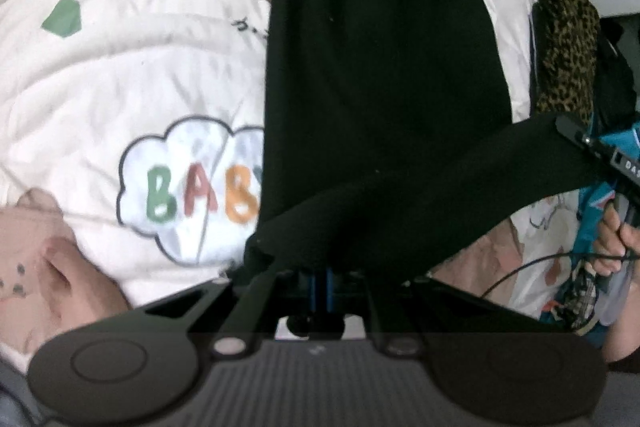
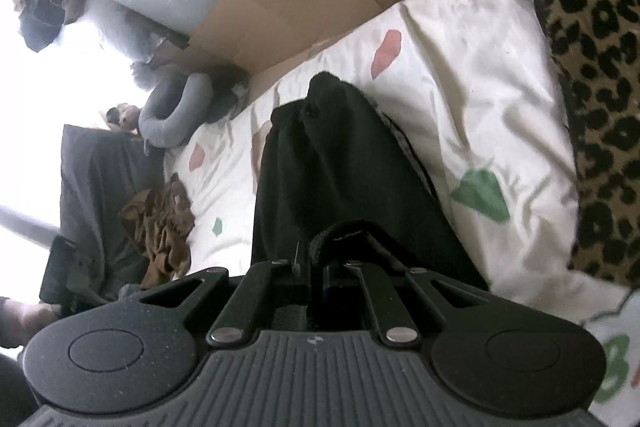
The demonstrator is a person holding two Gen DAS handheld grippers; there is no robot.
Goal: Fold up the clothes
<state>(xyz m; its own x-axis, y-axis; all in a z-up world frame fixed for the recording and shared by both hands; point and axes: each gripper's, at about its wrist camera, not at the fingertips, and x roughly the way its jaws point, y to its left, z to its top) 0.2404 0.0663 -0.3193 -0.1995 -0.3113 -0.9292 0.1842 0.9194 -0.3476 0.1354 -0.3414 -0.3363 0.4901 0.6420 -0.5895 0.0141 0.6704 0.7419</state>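
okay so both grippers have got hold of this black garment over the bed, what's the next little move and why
Probably carry the held edge across and lay it onto the rest of the black garment. Both the left gripper and the right gripper have their jaws shut on its cloth, one end is lifted between them, and the rest already lies along the white printed quilt.

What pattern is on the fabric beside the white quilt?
Leopard print, black spots on tan: the leopard-print fabric shows best in the right wrist view.
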